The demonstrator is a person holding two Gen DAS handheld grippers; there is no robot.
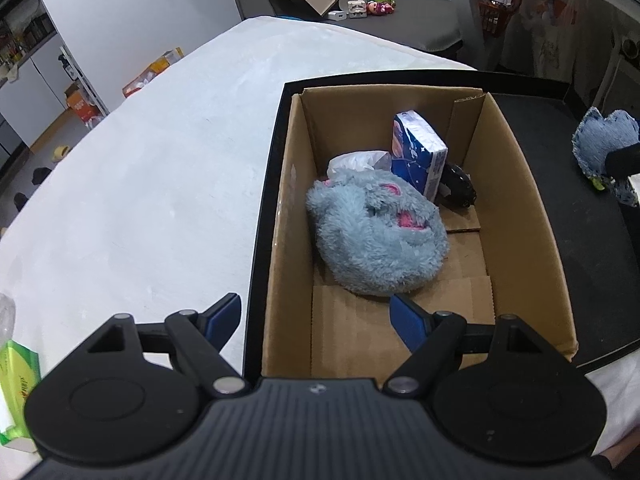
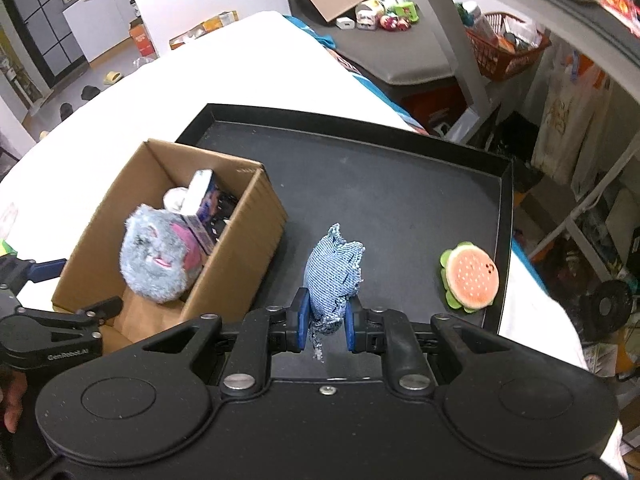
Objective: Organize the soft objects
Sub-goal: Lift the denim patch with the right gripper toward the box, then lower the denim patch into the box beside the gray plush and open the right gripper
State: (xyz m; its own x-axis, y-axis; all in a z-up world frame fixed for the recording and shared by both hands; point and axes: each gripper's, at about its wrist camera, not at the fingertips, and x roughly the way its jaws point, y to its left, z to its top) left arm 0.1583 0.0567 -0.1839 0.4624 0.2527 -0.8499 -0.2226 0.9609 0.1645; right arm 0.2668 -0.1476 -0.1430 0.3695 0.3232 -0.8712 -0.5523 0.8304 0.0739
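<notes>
A cardboard box [image 1: 516,216] stands on a black tray [image 2: 400,184]. Inside lie a fluffy blue-grey plush [image 1: 376,232], a blue tissue pack [image 1: 420,152], a white bag and a dark object. My left gripper [image 1: 316,312] is open and empty, its fingers astride the box's near left wall. My right gripper [image 2: 325,320] is shut on a blue denim pouch [image 2: 334,276] and holds it above the tray, right of the box [image 2: 236,248]. The pouch also shows in the left wrist view [image 1: 600,144]. A plush hamburger [image 2: 470,278] lies on the tray at the right.
The tray sits on a white table [image 1: 140,184]. A green tissue pack [image 1: 16,392] lies at the table's left near edge. Behind are a grey bench with toys [image 2: 384,16], a tilted cardboard sheet and a red basket [image 2: 508,52] on shelving.
</notes>
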